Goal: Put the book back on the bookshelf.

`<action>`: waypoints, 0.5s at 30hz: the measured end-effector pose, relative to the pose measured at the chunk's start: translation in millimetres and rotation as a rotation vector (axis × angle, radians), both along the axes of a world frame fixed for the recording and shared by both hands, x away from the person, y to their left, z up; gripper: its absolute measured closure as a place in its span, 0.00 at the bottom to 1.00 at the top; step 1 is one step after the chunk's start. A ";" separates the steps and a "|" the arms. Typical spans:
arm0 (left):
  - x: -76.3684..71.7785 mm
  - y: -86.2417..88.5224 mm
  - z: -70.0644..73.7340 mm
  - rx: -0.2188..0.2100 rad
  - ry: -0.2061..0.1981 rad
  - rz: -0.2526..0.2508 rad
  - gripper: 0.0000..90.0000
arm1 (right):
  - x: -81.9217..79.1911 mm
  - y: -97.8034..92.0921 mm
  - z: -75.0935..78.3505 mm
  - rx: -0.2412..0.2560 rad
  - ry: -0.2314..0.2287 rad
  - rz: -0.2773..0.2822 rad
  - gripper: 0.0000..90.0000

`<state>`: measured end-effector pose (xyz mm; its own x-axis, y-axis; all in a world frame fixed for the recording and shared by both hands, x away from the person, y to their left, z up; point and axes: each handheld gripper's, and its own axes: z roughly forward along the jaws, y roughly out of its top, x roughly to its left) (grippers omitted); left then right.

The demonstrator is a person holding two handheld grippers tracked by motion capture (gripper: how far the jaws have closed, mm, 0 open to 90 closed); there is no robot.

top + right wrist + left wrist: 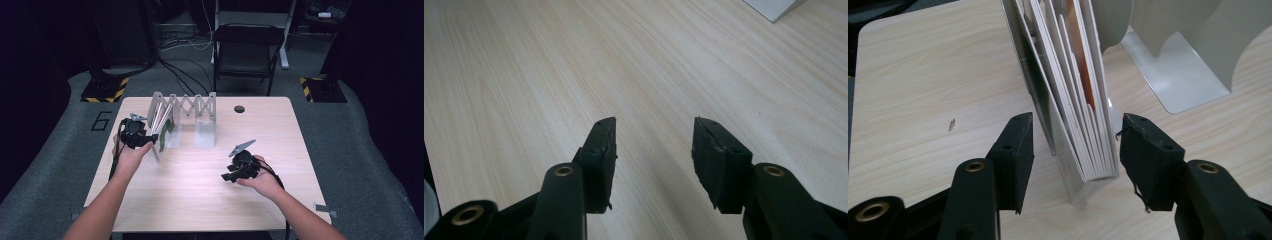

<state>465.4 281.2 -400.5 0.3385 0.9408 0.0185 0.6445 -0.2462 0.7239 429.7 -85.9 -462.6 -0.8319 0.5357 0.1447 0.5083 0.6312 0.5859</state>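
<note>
Pale wood table point(200, 200) on grey carpet point(360, 150).

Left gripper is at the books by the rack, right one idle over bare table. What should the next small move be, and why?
Probably shut the left gripper on the stack of books. Its jaws stand open on either side of the stack's lower edge, not yet pressing it, beside the grey expanding rack. The right gripper hangs open over the table.
</note>
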 end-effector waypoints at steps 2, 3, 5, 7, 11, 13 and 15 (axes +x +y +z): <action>-5.0 0.8 3.0 -0.007 0.001 -0.012 0.53 | -1.6 1.4 -0.2 0.000 0.011 -0.011 0.58; -6.8 1.3 3.9 -0.006 -0.004 -0.017 0.53 | -2.1 1.8 -0.4 0.004 0.009 -0.015 0.58; -12.8 2.3 6.5 -0.030 -0.014 -0.025 0.53 | -1.5 2.7 -0.3 0.001 -0.002 -0.010 0.58; -18.5 3.8 9.4 -0.035 -0.020 -0.041 0.53 | -1.9 3.5 -0.1 0.001 0.000 -0.011 0.58; -30.0 5.0 12.3 -0.049 -0.034 -0.062 0.53 | -3.8 5.3 -0.6 0.000 -0.001 -0.015 0.58; -35.5 5.0 12.8 -0.056 -0.033 -0.077 0.53 | -3.7 5.6 -0.4 -0.007 -0.004 -0.003 0.58; -40.4 5.4 13.1 -0.048 -0.022 -0.095 0.53 | -4.0 5.7 -1.0 -0.005 -0.003 -0.003 0.58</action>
<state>425.0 286.5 -387.3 0.4266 0.9042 -0.0176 0.6035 -0.2702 0.7501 425.7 -80.2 -463.6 -0.8305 0.5394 0.1391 0.5086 0.6325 0.5842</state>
